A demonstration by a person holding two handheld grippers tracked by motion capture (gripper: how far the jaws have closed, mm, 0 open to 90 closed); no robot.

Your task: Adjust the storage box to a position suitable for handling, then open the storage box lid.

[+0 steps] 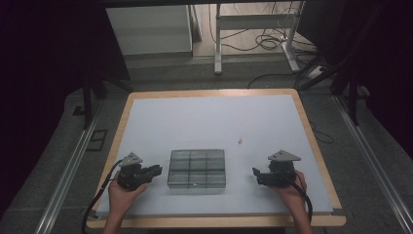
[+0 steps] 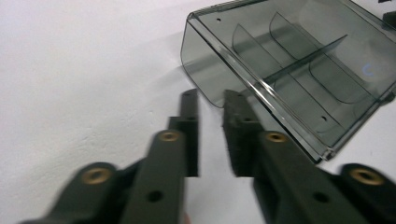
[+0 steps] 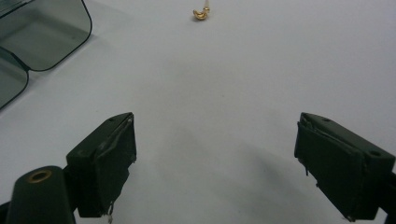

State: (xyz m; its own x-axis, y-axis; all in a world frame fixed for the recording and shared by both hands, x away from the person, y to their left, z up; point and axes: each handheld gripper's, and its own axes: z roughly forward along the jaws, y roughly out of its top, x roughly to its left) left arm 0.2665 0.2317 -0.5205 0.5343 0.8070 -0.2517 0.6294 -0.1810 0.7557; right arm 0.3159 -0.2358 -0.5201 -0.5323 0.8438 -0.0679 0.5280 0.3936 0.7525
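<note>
Ahead of our right gripper (image 3: pixel 215 154) we have open table (image 1: pixel 204 117), with a small gold piece (image 3: pixel 201 14) far in front. The box (image 1: pixel 197 168) blocks the way between our grippers; it sits just before the left gripper (image 2: pixel 210 116), bare table to that gripper's left.

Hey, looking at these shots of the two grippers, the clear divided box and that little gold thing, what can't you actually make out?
- Small gold object: too tiny in the high view, cut by the top edge in the right gripper view; what it is stays unclear.
- Clear divided box: far compartments cut off in the left gripper view; contents uncertain through tinted plastic.
- Left gripper: near parts blurred.
- Right gripper: outer jaw clipped by the edge.
</note>
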